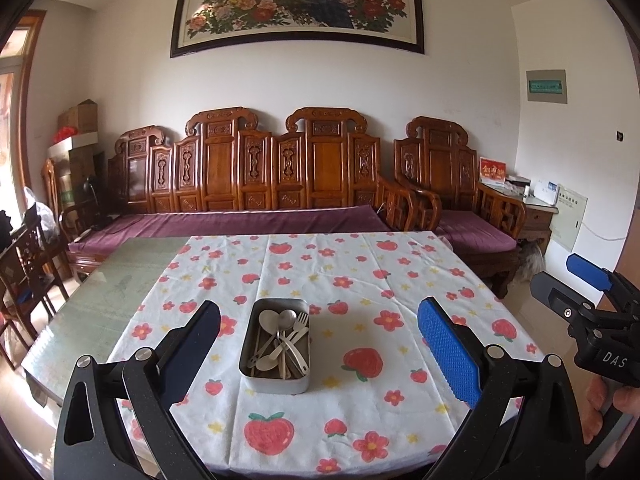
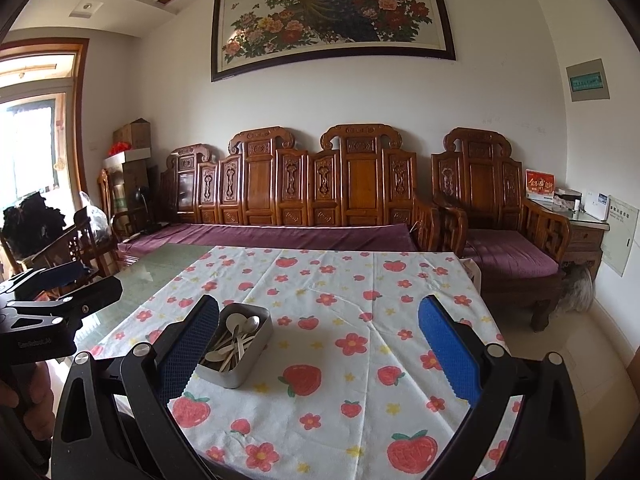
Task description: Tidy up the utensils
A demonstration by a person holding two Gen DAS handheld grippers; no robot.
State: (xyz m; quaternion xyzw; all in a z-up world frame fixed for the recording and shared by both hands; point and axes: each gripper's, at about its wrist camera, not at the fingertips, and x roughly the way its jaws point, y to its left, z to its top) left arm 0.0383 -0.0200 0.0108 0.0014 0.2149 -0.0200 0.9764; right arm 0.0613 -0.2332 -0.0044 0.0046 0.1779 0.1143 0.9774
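Note:
A rectangular metal tin (image 1: 276, 380) stands on the strawberry-print tablecloth (image 1: 360, 280), holding several metal spoons (image 1: 276, 320) and forks (image 1: 298, 330) piled together. My left gripper (image 1: 320, 332) hovers open above the near table edge, the tin centred between its fingers but farther away. In the right wrist view the same tin (image 2: 244, 368) sits just past the left fingertip (image 2: 196, 332) of my right gripper (image 2: 320, 328), which is open and holds nothing. The right gripper (image 1: 592, 280) shows at the right edge of the left wrist view, held by a hand (image 1: 612, 408).
The cloth covers the right part of a glass-topped table (image 1: 120, 292); bare glass lies to the left. A carved wooden sofa (image 1: 256, 184) with purple cushions runs behind the table, an armchair (image 1: 452, 184) to its right. Wooden chairs (image 1: 28, 268) stand at the left.

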